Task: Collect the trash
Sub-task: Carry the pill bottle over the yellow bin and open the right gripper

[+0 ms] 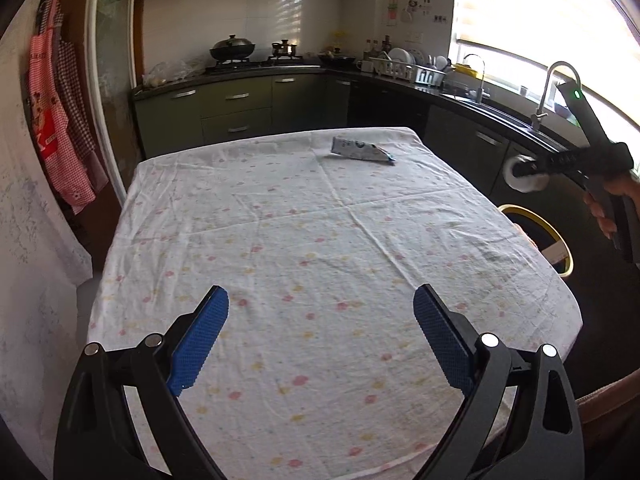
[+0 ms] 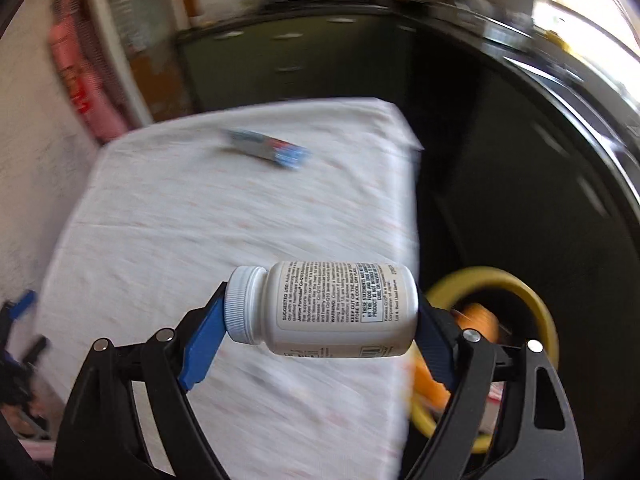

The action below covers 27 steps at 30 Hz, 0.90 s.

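The step in hand looks like the carry: the right gripper [image 2: 320, 316] clamps a white pill bottle [image 2: 336, 310] end to end, 1 blue pad on the ribbed cap, the other on the base, and holds it in the air just over the right edge of the tabletop [image 2: 224, 216]. A yellow-rimmed bin [image 2: 516, 280] sits on the floor just past that edge, with something orange already inside. The left wrist view shows the same bottle as a white shape [image 1: 520, 174] held out beyond the right side of the tabletop, above the bin [image 1: 536, 216].

The next move, as I judge it, calls for bringing the bottle squarely over the bin's mouth before letting go; released too soon, it could strike the rim.

The left gripper [image 1: 320, 340] stands wide open with nothing between its pads, over the near part of the tabletop.

1 more piece is left: a flattened blue-and-white carton [image 1: 362, 151] lying at the far right of the tabletop.

The bottle is smooth hard plastic, cylindrical, with a printed label. The cloth on the tabletop is white, creased and faintly flowered. The pads have a dotted texture.
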{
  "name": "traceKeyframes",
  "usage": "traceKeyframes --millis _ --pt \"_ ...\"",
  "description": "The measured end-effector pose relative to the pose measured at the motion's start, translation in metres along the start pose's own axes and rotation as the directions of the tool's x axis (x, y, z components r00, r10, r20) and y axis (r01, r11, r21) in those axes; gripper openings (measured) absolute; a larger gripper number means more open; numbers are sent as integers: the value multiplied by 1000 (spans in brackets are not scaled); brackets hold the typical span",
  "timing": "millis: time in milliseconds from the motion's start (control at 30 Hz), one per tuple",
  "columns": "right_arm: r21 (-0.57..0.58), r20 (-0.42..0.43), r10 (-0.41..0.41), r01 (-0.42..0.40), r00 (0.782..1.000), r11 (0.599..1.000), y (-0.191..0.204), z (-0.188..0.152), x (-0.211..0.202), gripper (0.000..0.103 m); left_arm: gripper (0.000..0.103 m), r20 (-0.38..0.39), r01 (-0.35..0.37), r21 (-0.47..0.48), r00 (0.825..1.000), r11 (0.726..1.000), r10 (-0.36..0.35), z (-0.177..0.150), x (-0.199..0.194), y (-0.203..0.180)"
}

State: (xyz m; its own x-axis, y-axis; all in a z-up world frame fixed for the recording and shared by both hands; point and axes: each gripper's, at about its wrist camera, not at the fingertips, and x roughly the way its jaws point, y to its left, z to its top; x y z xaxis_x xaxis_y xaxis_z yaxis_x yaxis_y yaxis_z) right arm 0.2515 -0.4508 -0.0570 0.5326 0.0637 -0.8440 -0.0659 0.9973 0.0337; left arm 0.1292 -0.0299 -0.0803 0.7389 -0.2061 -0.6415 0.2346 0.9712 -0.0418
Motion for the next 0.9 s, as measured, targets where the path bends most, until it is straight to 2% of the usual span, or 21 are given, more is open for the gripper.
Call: traceKeyframes --millis 167,500,700,900 --pt "113 -73 -112 120 991 986 -75 -34 20 80 92 -22 41 10 999 999 -41 4 7 -18" --pt "224 -110 -147 169 983 960 -146 -49 56 80 93 -36 42 81 999 996 -39 12 8 -49" --pt "289 -45 -132 139 990 947 -159 -53 38 81 93 -52 55 115 997 992 -49 13 11 -59" --pt "260 22 -125 115 992 959 -136 -58 8 85 93 -85 122 141 990 982 -110 23 21 -63"
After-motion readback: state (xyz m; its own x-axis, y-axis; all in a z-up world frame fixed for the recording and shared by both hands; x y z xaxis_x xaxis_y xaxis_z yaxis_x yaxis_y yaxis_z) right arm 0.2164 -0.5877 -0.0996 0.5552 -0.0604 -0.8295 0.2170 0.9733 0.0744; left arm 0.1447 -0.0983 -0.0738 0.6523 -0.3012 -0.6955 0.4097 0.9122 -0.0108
